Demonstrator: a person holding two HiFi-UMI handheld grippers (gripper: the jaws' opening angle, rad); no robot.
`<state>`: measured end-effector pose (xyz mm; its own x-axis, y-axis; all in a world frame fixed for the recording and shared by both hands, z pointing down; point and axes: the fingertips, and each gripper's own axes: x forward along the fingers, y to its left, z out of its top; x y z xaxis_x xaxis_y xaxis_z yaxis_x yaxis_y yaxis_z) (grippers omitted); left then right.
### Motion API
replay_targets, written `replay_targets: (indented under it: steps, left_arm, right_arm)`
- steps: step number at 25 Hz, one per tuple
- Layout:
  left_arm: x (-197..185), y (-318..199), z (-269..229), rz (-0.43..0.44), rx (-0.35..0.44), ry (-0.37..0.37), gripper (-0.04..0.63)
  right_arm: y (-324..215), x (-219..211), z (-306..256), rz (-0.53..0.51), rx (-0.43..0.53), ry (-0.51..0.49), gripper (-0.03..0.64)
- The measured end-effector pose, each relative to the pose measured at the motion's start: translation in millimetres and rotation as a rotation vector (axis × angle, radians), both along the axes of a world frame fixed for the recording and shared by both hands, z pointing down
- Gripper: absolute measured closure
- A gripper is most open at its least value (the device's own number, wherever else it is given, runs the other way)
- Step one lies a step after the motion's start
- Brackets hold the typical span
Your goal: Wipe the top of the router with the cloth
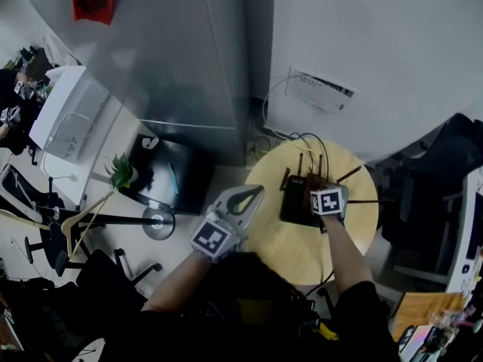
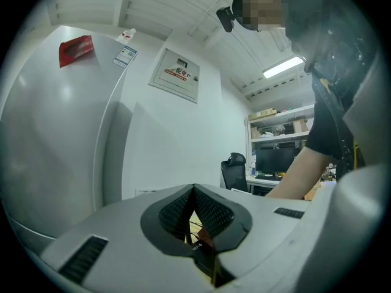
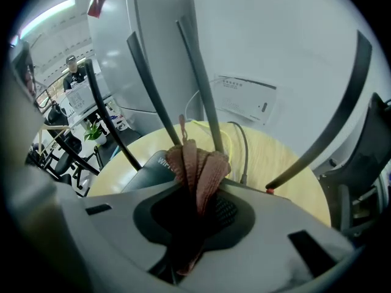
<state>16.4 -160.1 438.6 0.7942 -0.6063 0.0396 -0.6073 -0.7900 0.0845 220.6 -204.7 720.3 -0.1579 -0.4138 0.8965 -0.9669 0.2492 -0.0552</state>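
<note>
Two bare forearms come up from the bottom of the head view, each ending in one gripper. The left forearm slants in from the lower left. It holds the left gripper point(image 1: 245, 197) just off the left edge of the round wooden surface point(image 1: 317, 251), clear of everything on it. In the left gripper view, that gripper point(image 2: 194, 191) has its jaws meeting at the tips with nothing held between them. A sliver of the router shows through the gap below them.

The right forearm runs straight up across the surface to the right gripper point(image 1: 317, 191), which sits over the right side of the one black router point(image 1: 293, 202) at the centre right of the frame. In the right gripper view this gripper point(image 3: 195, 191) is clamped on the one brown cloth point(image 3: 198, 160). The cloth bunches out of the jaws in folds above the router point(image 3: 149, 166). Whether the cloth touches the router's top cannot be told. Four antennas point(image 3: 198, 84) stand up around the cloth in that view, and cables point(image 3: 243, 145) lie on the surface point(image 3: 287, 160) behind them.
</note>
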Motion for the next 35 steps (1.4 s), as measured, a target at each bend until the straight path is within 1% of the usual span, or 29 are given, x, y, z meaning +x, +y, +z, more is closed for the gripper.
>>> replay_targets:
  steps: [3, 10, 16, 23, 29, 35]
  left_arm:
    - [4.5, 1.6, 0.3, 0.008, 0.004, -0.006, 0.603]
    - [12.5, 1.6, -0.6, 0.012, -0.003, 0.005, 0.604]
    - [27.8, 4.7, -0.6, 0.036, -0.005, 0.018, 0.604]
    - [36.9, 7.3, 2.2, 0.046, -0.018, 0.013, 0.604]
    - [37.9, 8.2, 2.1, 0.043, -0.018, 0.013, 0.603]
    - [31.3, 8.6, 2.4, 0.026, -0.022, 0.001, 0.603]
  right_arm:
    - [0.8, 10.6, 0.4, 0.009, 0.008, -0.001, 0.549]
    - [6.9, 33.5, -0.7, -0.003, 0.008, 0.039, 0.549]
    - [12.2, 59.6, 0.9, 0.043, 0.015, 0.040, 0.549]
    - [21.5, 102.8, -0.2, 0.107, 0.013, 0.047, 0.549]
    - [29.4, 123.8, 1.2, 0.099, 0.005, 0.071, 0.549]
    - [33.4, 145.4, -0.4, 0.144, 0.013, 0.072, 0.549]
